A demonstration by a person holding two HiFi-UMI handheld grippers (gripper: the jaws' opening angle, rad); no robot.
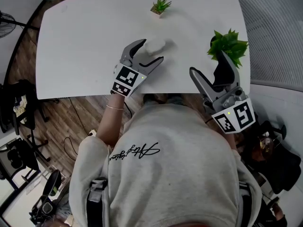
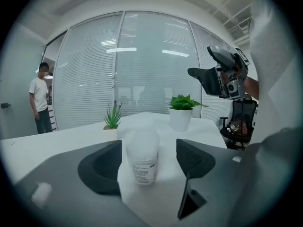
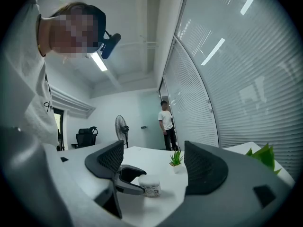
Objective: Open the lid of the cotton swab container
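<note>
Two claws, both spread wide, are held over a white counter [image 1: 85, 46]. Nearest the person's grey sweatshirt [image 1: 180, 150], the right claw [image 1: 207, 63] is raised above the counter's front edge with nothing between its jaws. Just beyond, the left claw [image 1: 152, 50] sits low over the counter. Its jaws are set either side of the cotton swab container [image 2: 142, 155], which stands upright between them with its lid on and a clear gap at its right side. A leafy plant [image 1: 228, 46] in a white pot stands further right. A small spiky plant [image 1: 161, 6] sits near the far edge. Past the counter, a person in a white shirt [image 2: 40, 98] stands by the blinds.
</note>
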